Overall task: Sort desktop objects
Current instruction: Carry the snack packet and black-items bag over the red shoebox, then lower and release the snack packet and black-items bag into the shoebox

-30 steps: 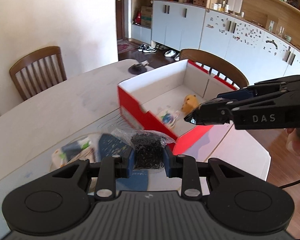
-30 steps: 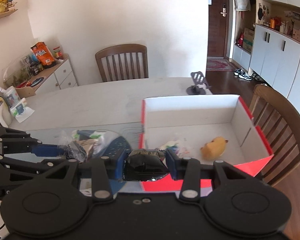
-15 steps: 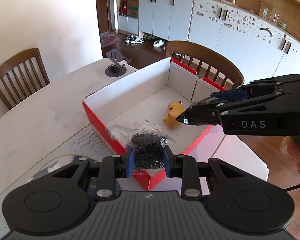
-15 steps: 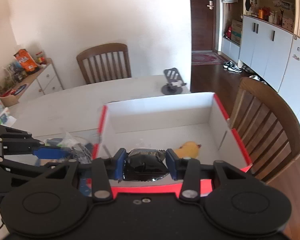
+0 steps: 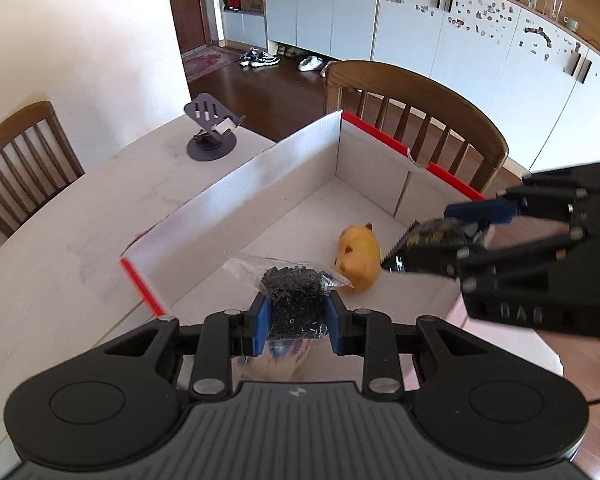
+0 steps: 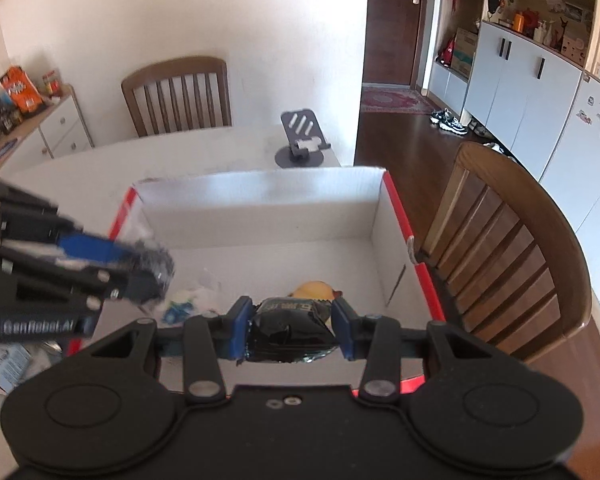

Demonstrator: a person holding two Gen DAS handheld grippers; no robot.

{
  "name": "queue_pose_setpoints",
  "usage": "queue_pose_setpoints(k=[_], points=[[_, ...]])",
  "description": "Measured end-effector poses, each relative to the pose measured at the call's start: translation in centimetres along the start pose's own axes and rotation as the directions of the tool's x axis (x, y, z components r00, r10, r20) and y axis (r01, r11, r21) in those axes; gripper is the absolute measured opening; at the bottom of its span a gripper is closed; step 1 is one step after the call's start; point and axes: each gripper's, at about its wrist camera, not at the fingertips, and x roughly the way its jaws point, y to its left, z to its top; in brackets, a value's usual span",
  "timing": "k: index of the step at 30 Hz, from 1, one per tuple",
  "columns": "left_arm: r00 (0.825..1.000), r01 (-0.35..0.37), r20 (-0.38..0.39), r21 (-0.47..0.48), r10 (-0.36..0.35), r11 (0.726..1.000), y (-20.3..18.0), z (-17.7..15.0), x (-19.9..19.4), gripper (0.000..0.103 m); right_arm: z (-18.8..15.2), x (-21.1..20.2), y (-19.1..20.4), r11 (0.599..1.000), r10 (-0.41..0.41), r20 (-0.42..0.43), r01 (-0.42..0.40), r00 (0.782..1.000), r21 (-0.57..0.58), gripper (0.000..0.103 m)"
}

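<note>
The left gripper (image 5: 296, 316) grasps a clear bag of black beads (image 5: 296, 300), the right gripper (image 6: 288, 330) a crinkled black foil packet (image 6: 290, 334).

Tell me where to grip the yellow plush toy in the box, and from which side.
Grip the yellow plush toy across its rounded body, coming straight down from above: it lies low on the floor of the box, whose walls probably block a sideways approach.
</note>
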Motion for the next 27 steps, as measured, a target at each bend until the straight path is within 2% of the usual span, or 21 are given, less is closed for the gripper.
queue_pose_setpoints(k=[15,27], points=[[0.995,-0.005,-0.097,0.023,0.007,1.0,0.1,3.3,7.7,0.028,-0.7,4.4,-0.2,0.994,-0.004,-0.121,-0.009,0.993,-0.11,0.042],[0.983,0.004,-0.181,0.034,0.002,0.999,0.2,4.0,12.4,0.028,-0.8,7.3,-0.9,0.994,0.041,-0.201,-0.06,0.979,-0.093,0.042]])
